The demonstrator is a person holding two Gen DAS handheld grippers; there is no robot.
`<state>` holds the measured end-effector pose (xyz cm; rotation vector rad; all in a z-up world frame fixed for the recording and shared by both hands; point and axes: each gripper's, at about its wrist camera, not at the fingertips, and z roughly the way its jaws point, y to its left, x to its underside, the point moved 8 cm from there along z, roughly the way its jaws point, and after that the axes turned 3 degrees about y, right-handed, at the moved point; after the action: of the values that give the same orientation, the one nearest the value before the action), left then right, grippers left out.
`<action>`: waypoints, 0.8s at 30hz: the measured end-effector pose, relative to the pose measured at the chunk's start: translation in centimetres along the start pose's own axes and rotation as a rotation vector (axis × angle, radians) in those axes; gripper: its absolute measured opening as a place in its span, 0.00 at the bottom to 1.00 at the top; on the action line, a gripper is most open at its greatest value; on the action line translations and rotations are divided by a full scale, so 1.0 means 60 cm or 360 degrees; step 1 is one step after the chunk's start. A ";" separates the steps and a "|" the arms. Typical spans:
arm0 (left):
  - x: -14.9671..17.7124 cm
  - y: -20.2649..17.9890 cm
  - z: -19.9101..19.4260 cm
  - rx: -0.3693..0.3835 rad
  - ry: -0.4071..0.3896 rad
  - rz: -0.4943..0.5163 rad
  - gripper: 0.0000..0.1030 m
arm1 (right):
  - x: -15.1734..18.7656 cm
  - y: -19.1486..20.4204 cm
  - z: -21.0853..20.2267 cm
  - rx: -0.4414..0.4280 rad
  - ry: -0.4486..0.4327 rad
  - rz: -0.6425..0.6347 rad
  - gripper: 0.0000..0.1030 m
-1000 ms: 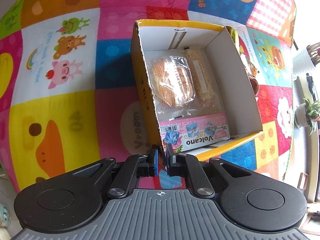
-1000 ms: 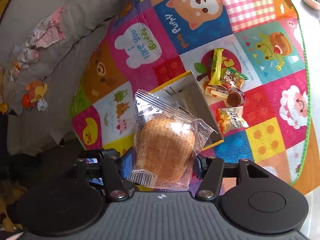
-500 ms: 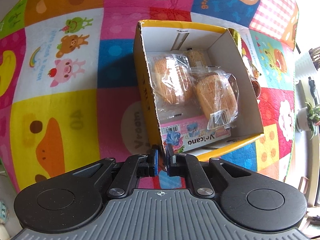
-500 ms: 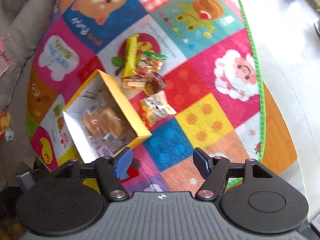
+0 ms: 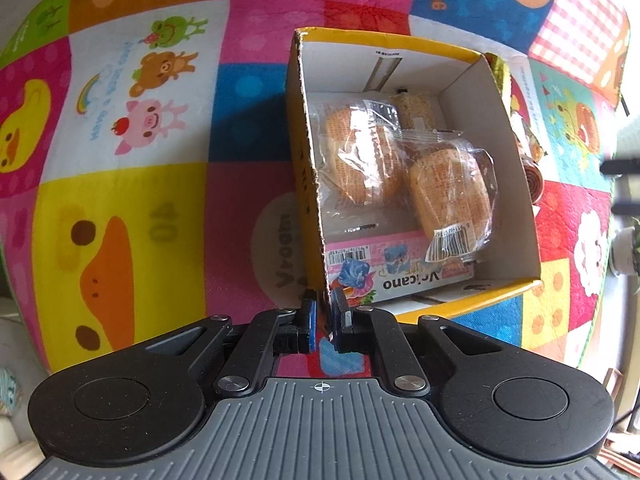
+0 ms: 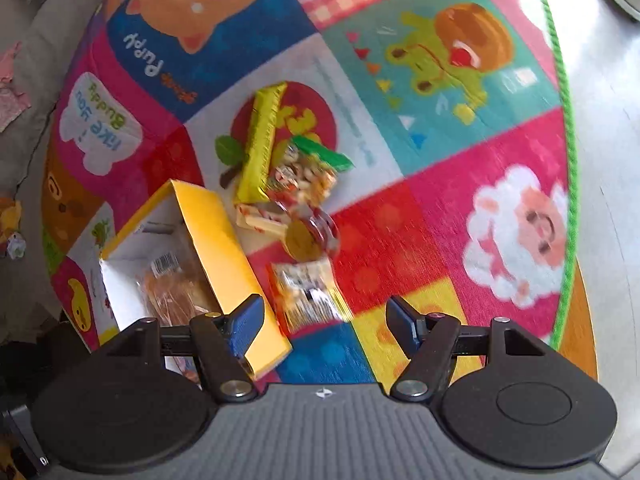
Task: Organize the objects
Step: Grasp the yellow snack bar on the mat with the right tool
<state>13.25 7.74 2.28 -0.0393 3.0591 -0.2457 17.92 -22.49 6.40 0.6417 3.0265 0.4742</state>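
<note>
A yellow cardboard box (image 5: 308, 184) stands open on the play mat. It holds two wrapped buns (image 5: 452, 196), a cereal bar (image 5: 416, 110) and a pink Volcano packet (image 5: 400, 268). My left gripper (image 5: 324, 312) is shut on the box's near corner wall. My right gripper (image 6: 326, 320) is open and empty above the mat, just right of the box (image 6: 224, 256). Loose snacks lie ahead of it: an orange packet (image 6: 308, 296), a round brown sweet (image 6: 304, 240), a green-topped packet (image 6: 308, 172) and a yellow bar (image 6: 260, 144).
The colourful play mat (image 6: 440, 208) has a green edge at the right, with grey floor (image 6: 600, 160) beyond. A grey cushion with toys (image 6: 16, 92) lies at the left. A potted plant (image 5: 628, 252) stands off the mat.
My right gripper let the wrapped bun go into the box, opened, and swung right and down toward the loose snacks. My left gripper has kept hold of the box.
</note>
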 end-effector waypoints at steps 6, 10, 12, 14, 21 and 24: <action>0.001 0.003 0.004 -0.0046 0.0024 -0.0133 0.09 | -0.141 0.054 0.074 -0.0033 0.0015 -0.0097 0.66; 0.001 0.004 0.005 -0.0051 0.0019 -0.0213 0.09 | -0.189 0.088 0.130 0.0022 0.0037 -0.0134 0.62; 0.000 0.005 0.004 -0.0058 0.0016 -0.0244 0.08 | -0.201 0.103 0.153 0.0042 0.0046 -0.0161 0.61; 0.000 0.005 0.003 -0.0064 0.0014 -0.0269 0.08 | -0.204 0.113 0.178 0.0115 0.0066 -0.0225 0.59; 0.000 0.002 0.008 -0.0092 0.0041 -0.0189 0.08 | -0.178 0.111 0.166 0.0181 0.0100 -0.0353 0.23; -0.004 0.003 0.013 -0.0090 0.0045 -0.0157 0.08 | -0.151 0.103 0.102 0.0135 0.0024 -0.0427 0.23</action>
<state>13.53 7.77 1.48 -0.1917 3.0956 -0.1668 29.10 -18.92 1.91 0.2276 3.0938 0.3430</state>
